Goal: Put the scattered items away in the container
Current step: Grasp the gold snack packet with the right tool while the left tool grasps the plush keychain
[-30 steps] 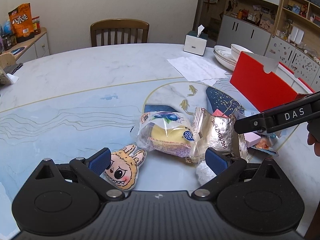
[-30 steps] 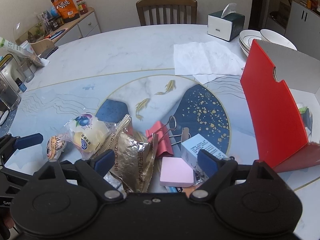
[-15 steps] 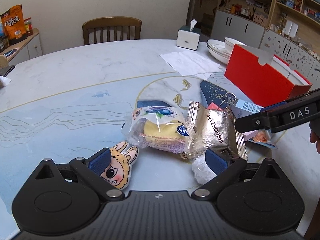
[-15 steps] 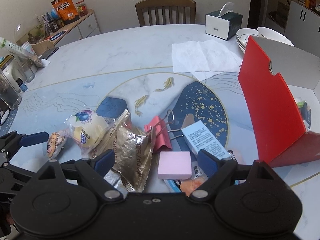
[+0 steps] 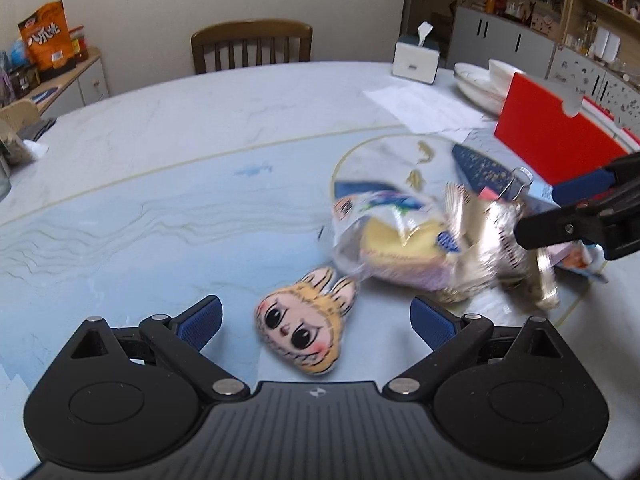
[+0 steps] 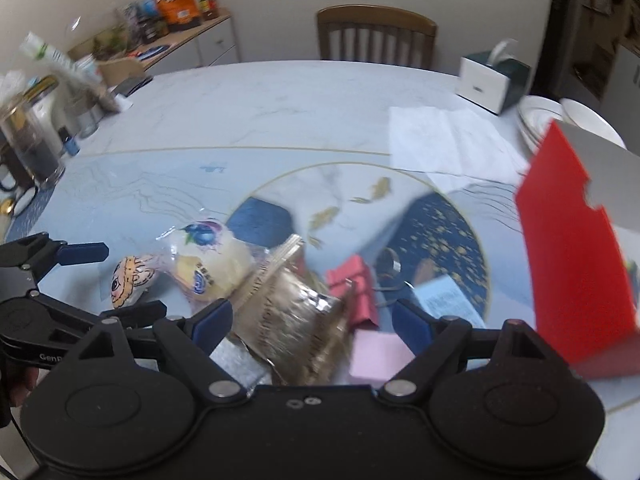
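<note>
My left gripper is spread wide just above the pale marbled surface, and the small plush face with yellow knitted rabbit ears lies between its blue pads, touching neither. Just beyond the plush, and touching its ears, lies the clear plastic bag with a yellow cake and a blueberry print. The crinkled gold foil snack packet overlaps the bag's right side; both are blurred in the left wrist view.

My right gripper is also spread, empty, with the gold foil packet directly between its fingers. Next to its right finger I can see a pale pink square block, and past that a red binder clip with wire handles and a small white and light blue carton with printed text, all close together in one heap. A bit of crumpled clear wrapper shows under the left finger.

The red cardboard box with grey inside walls stands open to the right of the heap, near it. I cannot make out what is inside it.

Further back are a sheet of white paper, a white and dark green tissue box, stacked white dishes and a brown wooden chair.
</note>
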`<state>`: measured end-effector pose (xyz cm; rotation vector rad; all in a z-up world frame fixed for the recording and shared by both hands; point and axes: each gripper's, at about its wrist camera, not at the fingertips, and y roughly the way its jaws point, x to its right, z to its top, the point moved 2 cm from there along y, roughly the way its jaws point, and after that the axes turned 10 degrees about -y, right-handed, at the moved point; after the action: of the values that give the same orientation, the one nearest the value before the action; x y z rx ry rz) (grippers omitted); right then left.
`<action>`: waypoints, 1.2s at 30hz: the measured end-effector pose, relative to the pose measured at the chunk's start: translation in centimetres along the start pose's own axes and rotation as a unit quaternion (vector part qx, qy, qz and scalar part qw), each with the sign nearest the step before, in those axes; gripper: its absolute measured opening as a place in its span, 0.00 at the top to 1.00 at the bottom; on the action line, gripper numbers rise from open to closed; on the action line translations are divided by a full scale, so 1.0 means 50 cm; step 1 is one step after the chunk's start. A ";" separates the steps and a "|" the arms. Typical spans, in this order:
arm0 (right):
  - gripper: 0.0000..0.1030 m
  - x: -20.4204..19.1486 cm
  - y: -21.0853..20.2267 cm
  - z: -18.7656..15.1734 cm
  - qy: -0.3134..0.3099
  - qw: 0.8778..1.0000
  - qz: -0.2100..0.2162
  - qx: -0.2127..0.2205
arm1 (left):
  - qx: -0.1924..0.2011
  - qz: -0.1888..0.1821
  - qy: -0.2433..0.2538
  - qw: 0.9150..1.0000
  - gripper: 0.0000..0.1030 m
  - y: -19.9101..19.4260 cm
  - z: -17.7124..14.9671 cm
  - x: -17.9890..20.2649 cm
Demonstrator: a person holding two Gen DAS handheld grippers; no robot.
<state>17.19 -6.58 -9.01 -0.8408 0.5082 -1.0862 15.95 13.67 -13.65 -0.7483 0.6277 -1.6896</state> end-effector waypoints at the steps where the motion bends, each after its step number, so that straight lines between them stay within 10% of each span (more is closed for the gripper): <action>1: 0.16 -0.006 0.008 0.004 -0.007 1.000 0.000 -0.001 | -0.003 -0.001 0.000 1.000 0.03 0.003 -0.003 -0.002; 10: 0.25 -0.032 0.051 0.000 -0.028 0.999 -0.016 -0.028 | -0.005 -0.014 -0.002 1.000 0.10 0.011 -0.010 0.000; 18: 0.44 -0.029 0.049 0.002 -0.030 0.999 -0.025 -0.028 | 0.001 0.012 0.016 1.000 0.46 0.012 -0.005 0.012; 36: 0.76 -0.016 -0.010 0.002 -0.024 1.000 -0.004 0.004 | -0.005 0.044 -0.011 0.999 0.54 -0.036 -0.008 0.032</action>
<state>16.64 -5.93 -8.58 -0.8607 0.4595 -1.0723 14.24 12.53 -12.35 -0.7353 0.6463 -1.5968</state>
